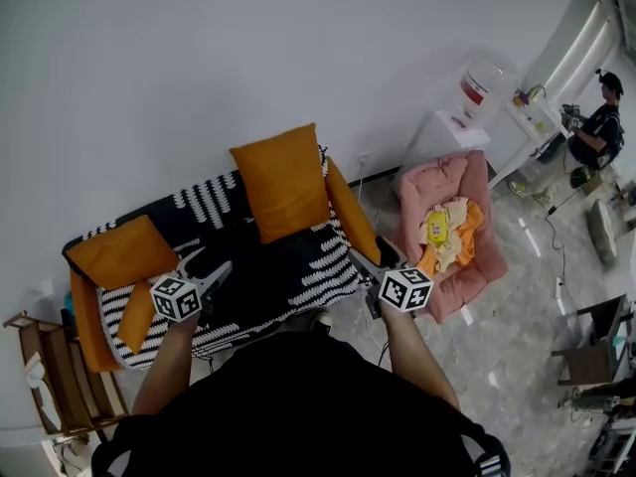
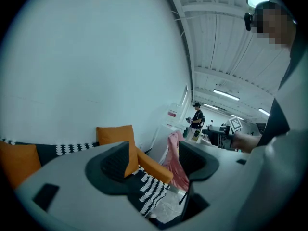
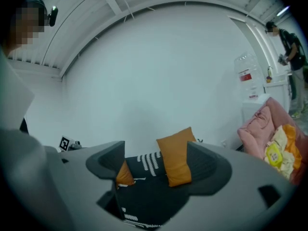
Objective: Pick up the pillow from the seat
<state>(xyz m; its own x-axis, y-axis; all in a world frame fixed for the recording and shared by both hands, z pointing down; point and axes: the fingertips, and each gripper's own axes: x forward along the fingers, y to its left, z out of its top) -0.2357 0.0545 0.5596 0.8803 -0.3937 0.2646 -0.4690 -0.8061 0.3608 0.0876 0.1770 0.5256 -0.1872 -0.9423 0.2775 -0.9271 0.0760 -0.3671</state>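
Orange pillow beyond right tool

This looks like a large research hall with a living-room corner staged inside. A black sofa with white pattern stands by a bare white wall. The white ceiling beams, long strip lights, loose cables on the polished grey floor and a second person with head-worn gear suggest a workplace.
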